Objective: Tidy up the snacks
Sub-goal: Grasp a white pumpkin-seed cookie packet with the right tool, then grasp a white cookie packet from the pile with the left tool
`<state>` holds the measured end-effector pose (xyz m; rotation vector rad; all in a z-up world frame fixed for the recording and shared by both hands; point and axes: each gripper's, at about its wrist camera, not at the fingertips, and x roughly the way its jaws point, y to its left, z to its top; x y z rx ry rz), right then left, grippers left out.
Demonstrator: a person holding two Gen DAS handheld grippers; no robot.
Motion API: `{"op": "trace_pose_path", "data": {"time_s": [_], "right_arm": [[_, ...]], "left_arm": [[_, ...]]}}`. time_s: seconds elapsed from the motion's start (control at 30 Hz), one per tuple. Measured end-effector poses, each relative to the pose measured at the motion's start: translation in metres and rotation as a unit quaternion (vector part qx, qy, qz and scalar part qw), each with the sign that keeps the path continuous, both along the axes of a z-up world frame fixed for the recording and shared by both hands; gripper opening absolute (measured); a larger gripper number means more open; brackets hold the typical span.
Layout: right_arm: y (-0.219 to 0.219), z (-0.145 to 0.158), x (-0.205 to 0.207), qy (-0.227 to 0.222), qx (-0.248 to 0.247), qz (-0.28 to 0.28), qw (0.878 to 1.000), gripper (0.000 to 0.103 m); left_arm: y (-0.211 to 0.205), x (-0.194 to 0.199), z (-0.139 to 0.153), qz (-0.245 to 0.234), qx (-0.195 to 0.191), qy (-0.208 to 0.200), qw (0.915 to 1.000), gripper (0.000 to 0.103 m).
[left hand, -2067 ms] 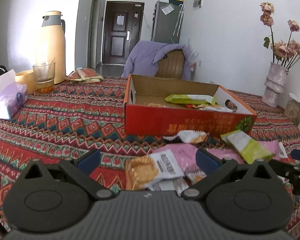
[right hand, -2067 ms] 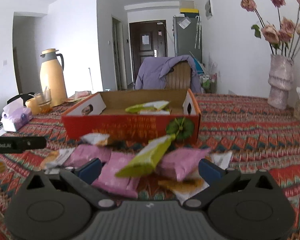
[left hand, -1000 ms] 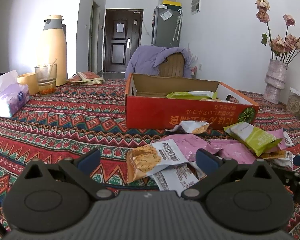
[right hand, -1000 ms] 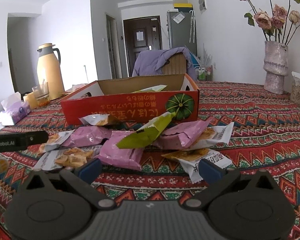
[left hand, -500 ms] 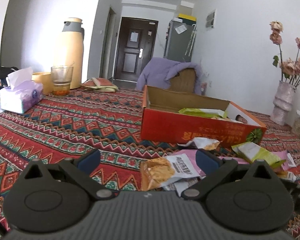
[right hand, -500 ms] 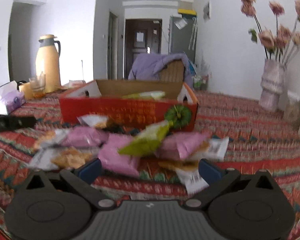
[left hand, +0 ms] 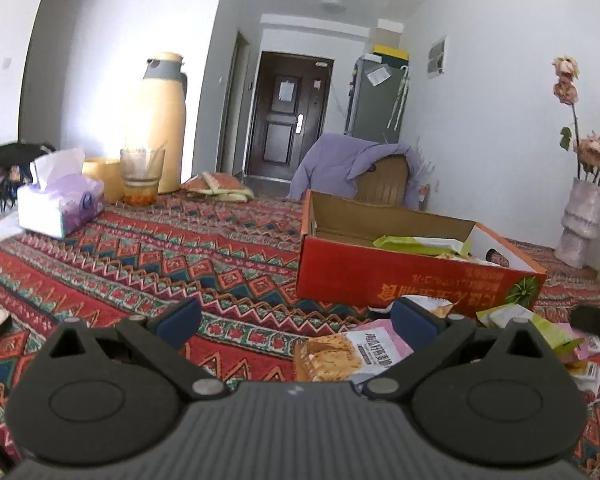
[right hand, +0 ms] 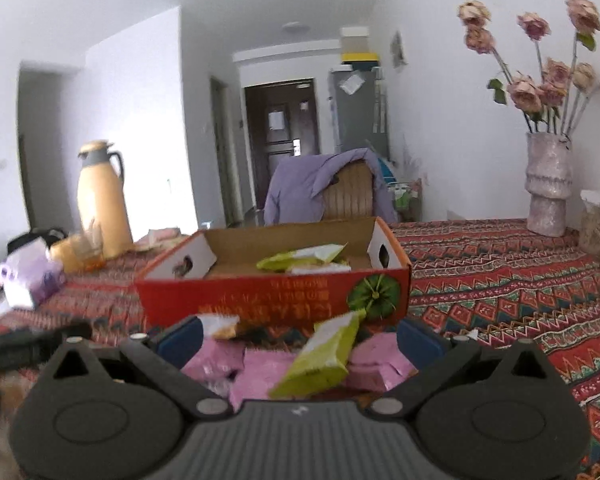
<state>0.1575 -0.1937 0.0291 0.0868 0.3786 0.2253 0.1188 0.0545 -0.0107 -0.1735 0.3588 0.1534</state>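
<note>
A red cardboard box (left hand: 404, 276) (right hand: 268, 294) lies on the patterned tablecloth with a green snack pack (left hand: 420, 243) (right hand: 300, 258) inside it. In front of the box lies a heap of snacks: pink packs (right hand: 260, 368), a green pack (right hand: 320, 356) propped up on them, and a cracker pack (left hand: 340, 354). My left gripper (left hand: 296, 318) is open, left of the heap, nothing between its fingers. My right gripper (right hand: 296, 338) is open, with the green pack and pink packs lying between its fingertips. The left gripper's body (right hand: 32, 344) shows at the right wrist view's left edge.
A yellow thermos (left hand: 158, 128), a glass (left hand: 142, 176), a tissue box (left hand: 60, 204) and a folded cloth (left hand: 220, 186) stand at the far left. A vase of dried flowers (right hand: 548, 184) and a jar (right hand: 598, 228) stand at the right. A chair with a purple garment (right hand: 328, 184) is behind the table.
The right gripper has come forward and low over the snack heap, so the green and pink packs now lie between its fingers. The left gripper has drifted left and tilted upward.
</note>
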Motion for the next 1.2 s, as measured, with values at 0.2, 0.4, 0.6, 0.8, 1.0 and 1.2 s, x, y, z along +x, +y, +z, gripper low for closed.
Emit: {"op": "trace_pose_path", "data": {"time_s": [0.2,0.4,0.6,0.8,1.0,1.2], "right_arm": [[-0.013,-0.021,-0.013,0.026,-0.017,0.005,1.0,0.103],[-0.023,-0.035,-0.007,0.048,-0.019,0.001,0.999,0.103],[-0.034,-0.037,0.007,0.06,-0.06,-0.03,0.996,0.092],[-0.039,-0.045,0.03,0.102,-0.11,-0.014,0.989,0.082],[-0.038,-0.05,0.053,0.136,-0.119,0.008,0.984,0.056],[-0.041,-0.05,0.046,0.135,-0.098,0.016,0.986,0.047]], "left_arm": [[0.006,0.009,-0.005,0.015,-0.011,0.032,0.9993,0.103],[0.0,0.009,-0.006,0.018,0.013,0.036,0.9991,0.103],[-0.001,0.01,-0.006,0.016,0.015,0.036,0.9991,0.103],[-0.002,0.009,-0.006,0.012,0.015,0.034,0.9992,0.103],[-0.004,0.007,-0.007,0.01,0.019,0.034,0.9992,0.103],[-0.005,0.007,-0.004,0.01,0.023,0.036,0.999,0.103]]}}
